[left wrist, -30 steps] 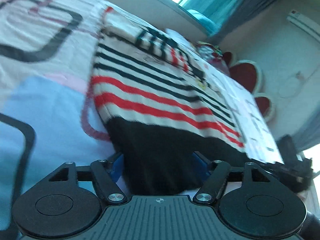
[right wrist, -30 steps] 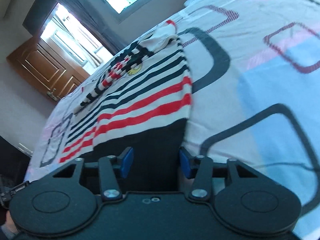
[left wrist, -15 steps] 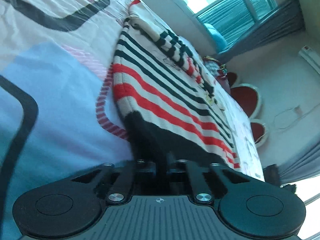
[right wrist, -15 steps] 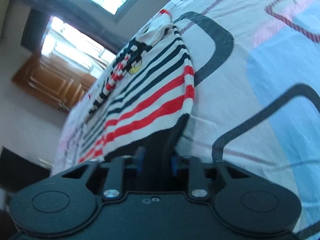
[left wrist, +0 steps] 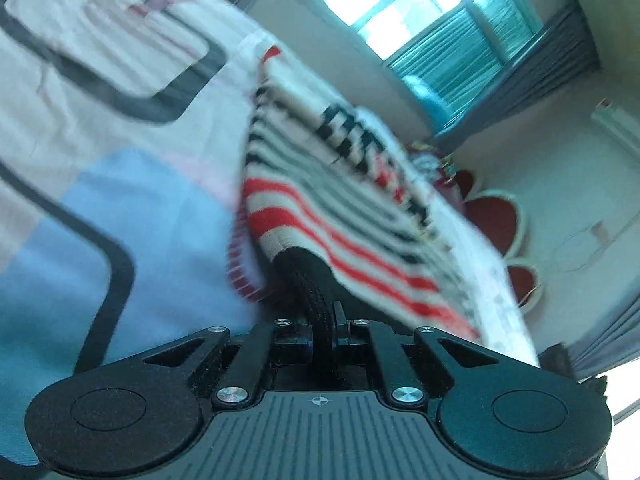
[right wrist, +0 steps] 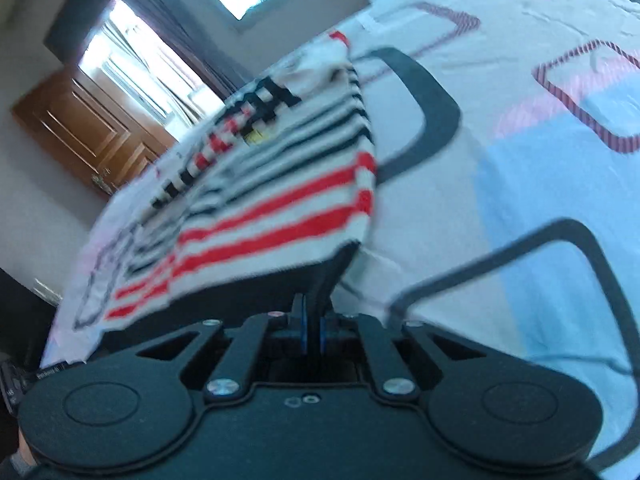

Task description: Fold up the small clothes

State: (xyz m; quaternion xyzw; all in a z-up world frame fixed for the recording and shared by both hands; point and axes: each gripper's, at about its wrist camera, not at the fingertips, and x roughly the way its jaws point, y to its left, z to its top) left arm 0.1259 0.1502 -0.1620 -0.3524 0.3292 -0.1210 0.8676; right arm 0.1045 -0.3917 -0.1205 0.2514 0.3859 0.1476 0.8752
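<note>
The left gripper (left wrist: 323,320) pinches the black hem of the striped sweater (left wrist: 340,216); the right gripper (right wrist: 311,322) likewise clamps the hem. The sweater lies on the patterned bedsheet (right wrist: 520,160). No lettering is legible.

You are looking at sweater (left wrist: 320,216) showing cream ground, red stripes near black hem, thin black stripes farther up. Bedsheet (left wrist: 120,208) is showing white, pale blue, pink blocks, black rounded outlines. Door (right wrist: 84,128) far left is showing brown wood.
</note>
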